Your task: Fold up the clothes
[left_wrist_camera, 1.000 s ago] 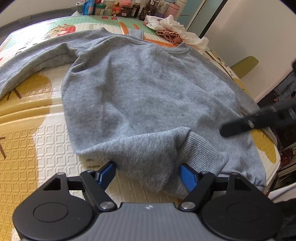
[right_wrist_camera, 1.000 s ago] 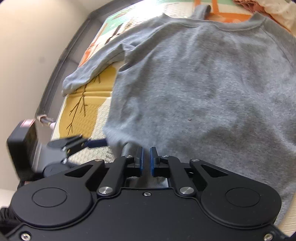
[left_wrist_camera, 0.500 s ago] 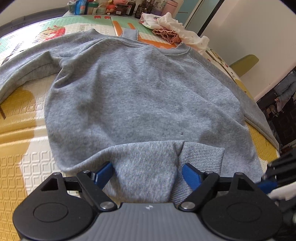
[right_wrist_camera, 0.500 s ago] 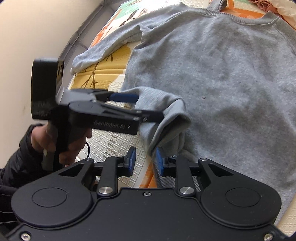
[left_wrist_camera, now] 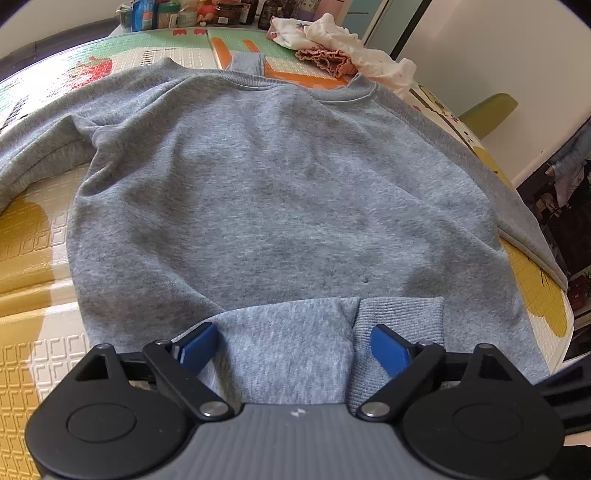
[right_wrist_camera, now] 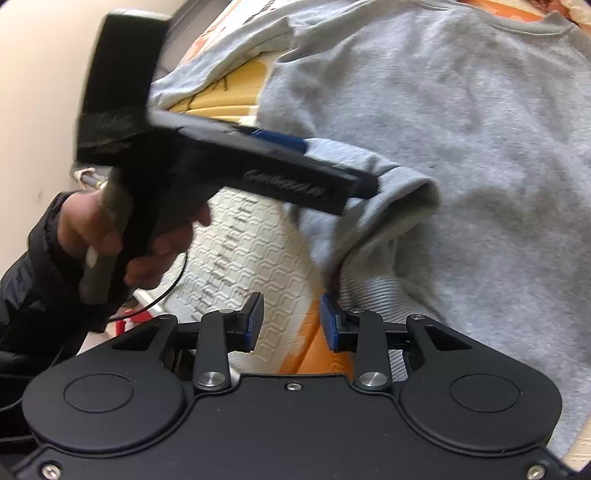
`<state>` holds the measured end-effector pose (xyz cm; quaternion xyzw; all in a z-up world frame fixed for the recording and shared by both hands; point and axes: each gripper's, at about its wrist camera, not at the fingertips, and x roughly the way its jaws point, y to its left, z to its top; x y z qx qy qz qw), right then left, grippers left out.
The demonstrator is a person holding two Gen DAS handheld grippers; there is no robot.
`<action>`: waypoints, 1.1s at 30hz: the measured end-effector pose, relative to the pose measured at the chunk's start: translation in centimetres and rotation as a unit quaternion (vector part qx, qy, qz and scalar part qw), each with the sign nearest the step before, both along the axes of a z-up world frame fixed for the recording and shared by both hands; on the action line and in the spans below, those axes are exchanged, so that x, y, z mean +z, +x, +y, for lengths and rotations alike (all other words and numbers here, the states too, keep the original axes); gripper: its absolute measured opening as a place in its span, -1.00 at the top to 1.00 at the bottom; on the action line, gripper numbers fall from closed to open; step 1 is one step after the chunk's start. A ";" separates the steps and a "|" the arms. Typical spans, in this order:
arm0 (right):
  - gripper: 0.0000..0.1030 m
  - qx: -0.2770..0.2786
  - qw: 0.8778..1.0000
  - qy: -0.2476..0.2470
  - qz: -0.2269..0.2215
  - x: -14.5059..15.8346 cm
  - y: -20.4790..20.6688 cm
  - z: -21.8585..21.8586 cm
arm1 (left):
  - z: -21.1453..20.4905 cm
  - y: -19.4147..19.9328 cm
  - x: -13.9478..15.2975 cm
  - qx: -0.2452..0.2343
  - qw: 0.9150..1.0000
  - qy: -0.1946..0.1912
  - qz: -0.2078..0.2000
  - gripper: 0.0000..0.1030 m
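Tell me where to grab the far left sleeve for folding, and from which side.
Judging by its pose, take the left sleeve near its outer end, coming from the left edge of the mat: it lies flat, spread away from the sweatshirt body.

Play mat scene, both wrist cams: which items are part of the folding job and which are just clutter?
In the job:
- grey sweatshirt, spread on the play mat
- left gripper, open, fabric between its fingers
- right gripper, open, holding nothing

Lying about:
- pile of small clothes beyond the collar
- jars and bottles at the far edge
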<state>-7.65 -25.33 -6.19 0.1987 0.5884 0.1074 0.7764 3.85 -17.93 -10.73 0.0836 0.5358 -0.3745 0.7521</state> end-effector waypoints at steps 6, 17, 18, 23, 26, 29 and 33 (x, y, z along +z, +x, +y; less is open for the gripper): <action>0.31 -0.007 1.000 -0.029 0.008 -0.9 0.3 0.6 | -0.5 0.4 -0.3 -0.004 1.000 0.005 0.003 -0.83; 0.31 -0.053 0.997 -0.053 0.002 -2.7 1.3 0.6 | -0.7 0.7 -0.5 -0.013 1.000 0.008 0.008 -0.85; 0.31 -0.057 0.997 -0.053 0.000 -2.8 1.4 0.6 | -0.7 0.7 -0.5 -0.013 1.000 0.008 0.009 -0.85; 0.43 -0.066 0.997 -0.043 -0.012 -2.9 1.5 0.6 | -0.7 0.8 -0.5 -0.015 1.000 0.008 0.011 -0.85; 0.69 -0.068 0.997 -0.036 -0.014 -2.8 1.5 0.5 | -0.7 0.9 -0.3 -0.018 1.000 0.011 0.013 -0.85; 0.80 -0.070 0.997 -0.023 -0.012 -2.7 1.4 0.3 | -0.5 1.0 -0.1 -0.018 1.000 0.011 0.015 -0.85; 0.83 -0.058 0.998 -0.002 -0.017 -2.1 1.3 0.6 | 0.0 0.9 0.5 -0.020 1.000 0.014 0.008 -0.85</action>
